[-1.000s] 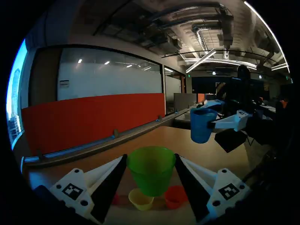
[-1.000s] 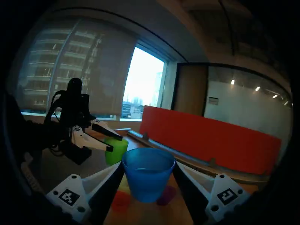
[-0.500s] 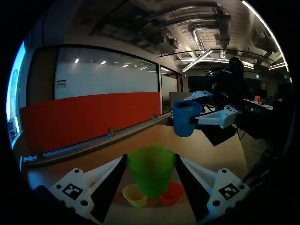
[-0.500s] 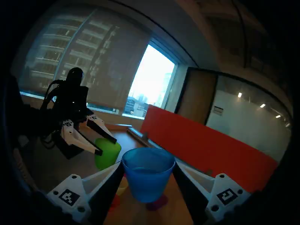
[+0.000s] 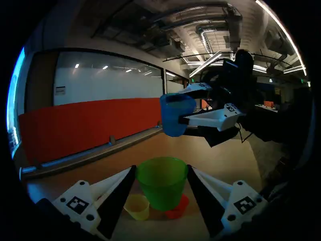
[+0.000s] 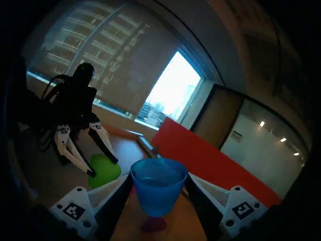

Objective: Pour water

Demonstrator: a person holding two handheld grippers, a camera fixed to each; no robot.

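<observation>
we take the green cup (image 5: 161, 182) as our marker. the left gripper (image 5: 160, 170) pinches it by the sides, one finger on each flank, and holds it upright with its mouth open, clear of the table (image 5: 224, 156). under the green cup, on the table, sit a small yellow cup (image 5: 137, 206) and a small red cup (image 5: 178, 201). above the green cup and beyond it, a little to its right in the left gripper view, hangs the blue cup (image 5: 175, 114), clamped between the two fingers of the right gripper (image 5: 182, 103). in the right gripper view we see water (image 6: 158, 181) inside the blue cup, short of the brim, and nothing falls from it. we judge the pour has not started.

what worries us is that the blue cup's lip does not look to be over the green cup's mouth. if we tilt from here, the stream would likely land beyond the green cup, on the table and the small cups under it. a quick roll of the wrist could throw water past the green cup's far rim. both cups look smooth and tapered and are held by side pressure alone, so added weight may let the green cup slide down between the fingers. closing in on the green cup also risks a knock, rim on rim.
</observation>
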